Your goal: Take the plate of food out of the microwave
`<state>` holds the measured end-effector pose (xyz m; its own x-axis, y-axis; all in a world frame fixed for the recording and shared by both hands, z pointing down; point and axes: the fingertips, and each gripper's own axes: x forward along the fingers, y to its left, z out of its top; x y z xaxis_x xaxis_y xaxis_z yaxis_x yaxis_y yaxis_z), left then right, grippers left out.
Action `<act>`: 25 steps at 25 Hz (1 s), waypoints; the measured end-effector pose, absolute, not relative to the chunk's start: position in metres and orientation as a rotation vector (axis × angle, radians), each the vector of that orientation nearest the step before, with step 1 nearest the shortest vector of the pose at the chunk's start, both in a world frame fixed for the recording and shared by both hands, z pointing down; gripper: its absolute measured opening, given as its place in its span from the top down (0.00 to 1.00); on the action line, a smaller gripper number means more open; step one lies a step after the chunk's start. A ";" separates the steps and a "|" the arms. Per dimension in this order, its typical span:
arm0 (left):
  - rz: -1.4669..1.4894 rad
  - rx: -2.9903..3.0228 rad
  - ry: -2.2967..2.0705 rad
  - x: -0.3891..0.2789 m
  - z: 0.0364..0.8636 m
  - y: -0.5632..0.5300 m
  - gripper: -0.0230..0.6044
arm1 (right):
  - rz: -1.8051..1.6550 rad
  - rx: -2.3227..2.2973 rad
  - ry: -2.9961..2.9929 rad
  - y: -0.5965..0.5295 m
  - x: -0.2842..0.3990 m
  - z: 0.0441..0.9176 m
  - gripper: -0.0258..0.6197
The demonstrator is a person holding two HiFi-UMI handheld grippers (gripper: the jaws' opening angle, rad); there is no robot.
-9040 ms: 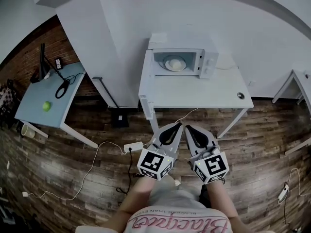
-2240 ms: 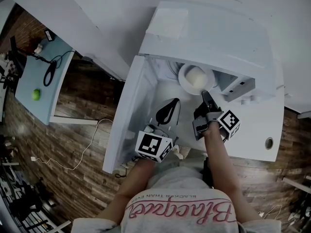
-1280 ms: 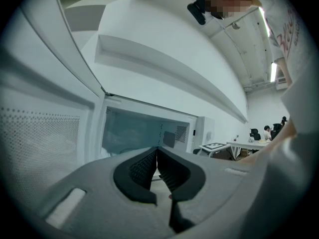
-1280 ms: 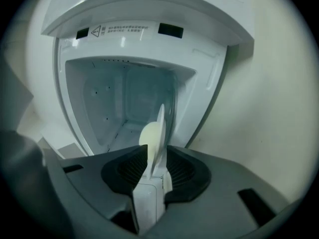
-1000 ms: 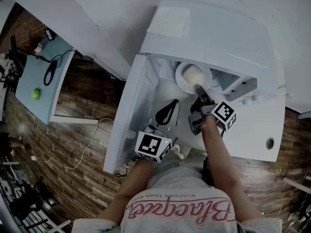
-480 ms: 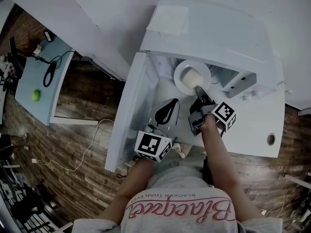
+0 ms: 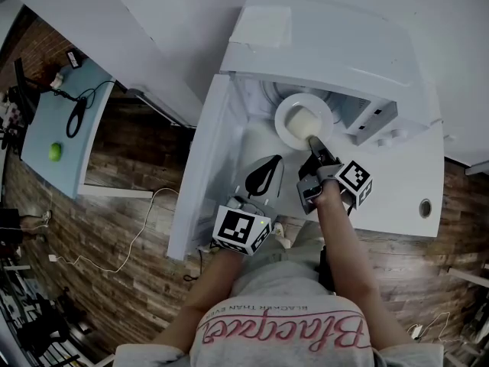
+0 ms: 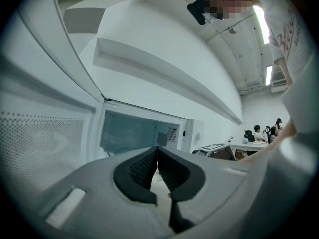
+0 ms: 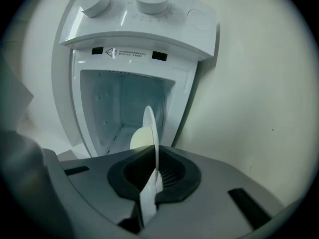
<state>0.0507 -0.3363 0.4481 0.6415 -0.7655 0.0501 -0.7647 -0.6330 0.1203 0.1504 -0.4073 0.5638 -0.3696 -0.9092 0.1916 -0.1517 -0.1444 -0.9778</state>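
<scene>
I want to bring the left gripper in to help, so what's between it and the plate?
Nothing: in the head view only bare white surface separates the left gripper from the plate, whose rim the right gripper pinches.

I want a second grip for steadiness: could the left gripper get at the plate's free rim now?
Probably yes: the door stands open and nothing lies between left gripper and plate, but its jaws are shut.

A dark wood-plank floor (image 7: pixel 122 235) was seen beneath a white table (image 7: pixel 397 193) set against a white wall (image 7: pixel 176 14); a pale blue table (image 7: pixel 95 109) was placed at the left.
</scene>
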 end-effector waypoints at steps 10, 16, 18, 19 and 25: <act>-0.018 2.720 -1.266 0.052 0.449 -0.313 0.95 | -1.590 -1.224 1.506 -0.381 0.150 0.564 0.93; -0.025 2.729 -1.239 0.058 0.447 -0.295 0.95 | -1.580 -1.220 1.509 -0.363 0.154 0.558 0.93; -0.027 2.737 -1.226 0.062 0.446 -0.289 0.95 | -1.577 -1.218 1.514 -0.356 0.155 0.555 0.93; -0.029 2.740 -1.220 0.064 0.445 -0.286 0.95 | -1.576 -1.216 1.518 -0.353 0.155 0.554 0.93; -0.041 2.758 -1.191 0.075 0.442 -0.276 0.95 | -1.564 -1.198 1.538 -0.341 0.158 0.544 0.93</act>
<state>0.0746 -0.2756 0.4424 0.6869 -0.7261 0.0292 -0.7223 -0.6779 0.1369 0.1583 -0.3414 0.5445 -0.3868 -0.9061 0.1715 -0.1567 -0.1187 -0.9805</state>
